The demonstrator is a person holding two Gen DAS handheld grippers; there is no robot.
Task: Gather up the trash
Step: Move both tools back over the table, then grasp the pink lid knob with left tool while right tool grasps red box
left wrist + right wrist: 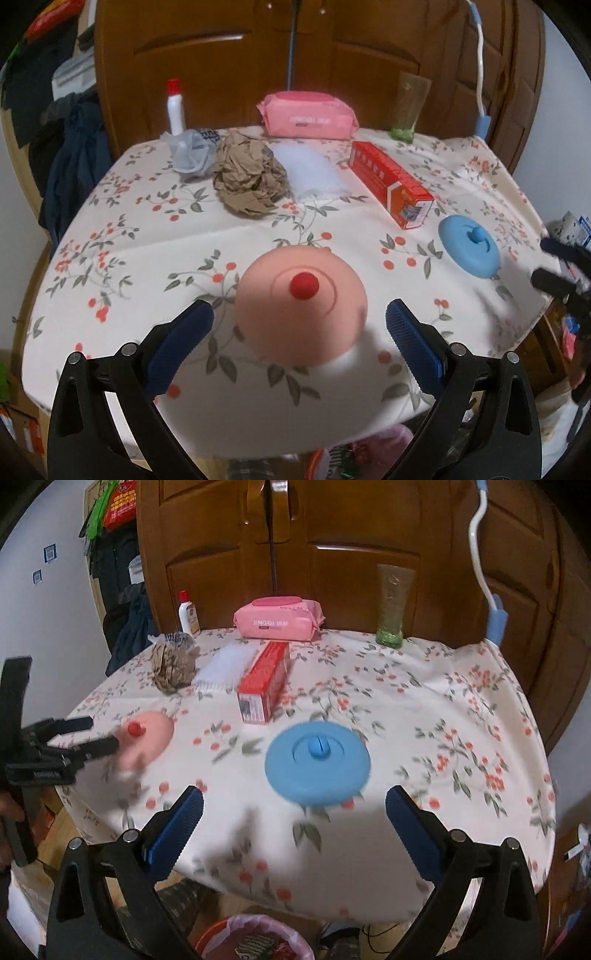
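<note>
Both our grippers, left gripper (299, 325) and right gripper (294, 808), gape wide and empty; we should centre on the crumpled brown paper (249, 177), upper left, before closing.

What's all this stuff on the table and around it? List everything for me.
pink lid: one, peach-pink with red knob, near edge, left
blue lid: one, blue, near edge, right
red box: one, red, lying mid-table
crumpled paper: one, brown, far left
plastic bag: one, grey, behind the paper
white pad: one, white, between paper and box
wipes pack: one, pink, far edge
bottle: one, white with red cap, far left
glass: one, greenish, far right
tablecloth: one, floral
trash bin: one, red with pink liner, under table
left hand-held gripper: one, open
right hand-held gripper: one, open
</note>
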